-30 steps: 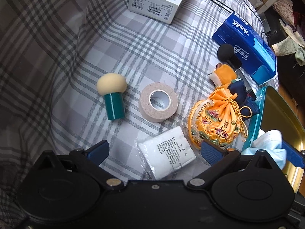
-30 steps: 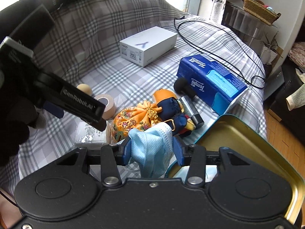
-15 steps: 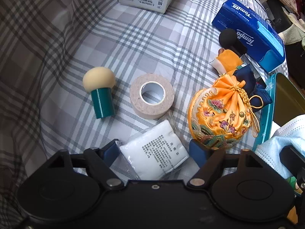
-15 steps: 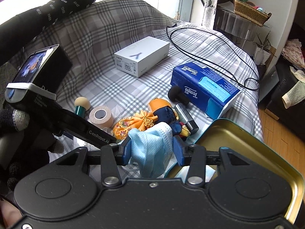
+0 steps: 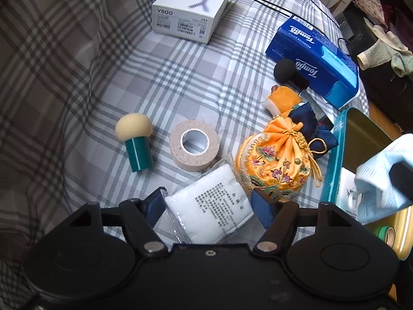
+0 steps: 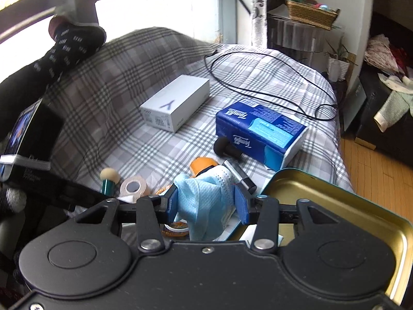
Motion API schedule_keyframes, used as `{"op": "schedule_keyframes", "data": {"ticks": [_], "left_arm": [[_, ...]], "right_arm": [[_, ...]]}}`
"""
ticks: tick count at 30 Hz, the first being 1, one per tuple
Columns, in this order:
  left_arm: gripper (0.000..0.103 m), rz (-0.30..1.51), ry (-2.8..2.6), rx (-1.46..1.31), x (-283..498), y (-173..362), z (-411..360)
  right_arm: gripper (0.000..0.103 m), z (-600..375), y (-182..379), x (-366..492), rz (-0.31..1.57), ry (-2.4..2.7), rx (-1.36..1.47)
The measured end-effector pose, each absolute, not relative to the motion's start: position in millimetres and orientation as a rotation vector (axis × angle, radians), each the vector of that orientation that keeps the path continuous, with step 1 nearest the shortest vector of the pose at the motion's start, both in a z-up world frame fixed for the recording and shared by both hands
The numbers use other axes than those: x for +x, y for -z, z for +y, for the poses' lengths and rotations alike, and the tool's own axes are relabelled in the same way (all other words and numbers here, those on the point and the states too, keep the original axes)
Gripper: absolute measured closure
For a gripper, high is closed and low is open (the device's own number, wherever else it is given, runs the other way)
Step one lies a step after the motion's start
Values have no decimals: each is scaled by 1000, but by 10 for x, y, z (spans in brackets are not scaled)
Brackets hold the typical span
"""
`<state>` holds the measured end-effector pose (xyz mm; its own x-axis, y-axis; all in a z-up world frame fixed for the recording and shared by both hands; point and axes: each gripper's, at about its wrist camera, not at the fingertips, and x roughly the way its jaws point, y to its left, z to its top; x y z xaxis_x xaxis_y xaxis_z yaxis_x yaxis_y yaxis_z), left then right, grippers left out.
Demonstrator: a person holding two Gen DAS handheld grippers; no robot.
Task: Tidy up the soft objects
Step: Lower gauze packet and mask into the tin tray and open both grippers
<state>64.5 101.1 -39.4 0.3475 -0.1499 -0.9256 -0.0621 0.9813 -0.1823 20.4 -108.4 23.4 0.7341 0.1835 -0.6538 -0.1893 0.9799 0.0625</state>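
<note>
A white cotton-pad packet (image 5: 214, 201) in clear wrap lies on the plaid bedspread (image 5: 77, 77). My left gripper (image 5: 209, 205) points down over it, and its jaws are closing, with both blue pads touching the packet's sides. My right gripper (image 6: 206, 202) is shut on a crumpled light-blue face mask (image 6: 204, 199) and holds it above the edge of the open gold-lined tin (image 6: 335, 206). In the left wrist view the mask (image 5: 382, 170) hangs over the tin's teal wall (image 5: 335, 160). An orange embroidered pouch (image 5: 273, 165) lies just right of the packet.
A beige tape roll (image 5: 193, 144) and a green-handled sponge puff (image 5: 134, 139) lie beyond the packet. Farther off are an orange plush piece (image 5: 284, 98), a black foam-tipped stick (image 5: 286, 71), a blue tissue pack (image 5: 315, 59), a white box (image 5: 191, 7) and a black cable (image 6: 258, 87). A person's socked foot (image 6: 72, 41) rests at back left.
The left gripper's jaws went from wide apart to against the white packet's sides. The right gripper rose and rolled a little, still holding the mask.
</note>
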Motion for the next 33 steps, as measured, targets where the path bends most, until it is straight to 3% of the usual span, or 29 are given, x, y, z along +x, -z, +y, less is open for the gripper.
{"op": "schedule_keyframes", "data": {"ticks": [18, 33], "left_arm": [[34, 1118, 242, 12, 546, -359, -4], [35, 1127, 348, 195, 700, -406, -1320]], "right_arm": [[58, -2322, -475, 154, 747, 278, 513], [56, -2674, -468, 36, 726, 473, 468]]}}
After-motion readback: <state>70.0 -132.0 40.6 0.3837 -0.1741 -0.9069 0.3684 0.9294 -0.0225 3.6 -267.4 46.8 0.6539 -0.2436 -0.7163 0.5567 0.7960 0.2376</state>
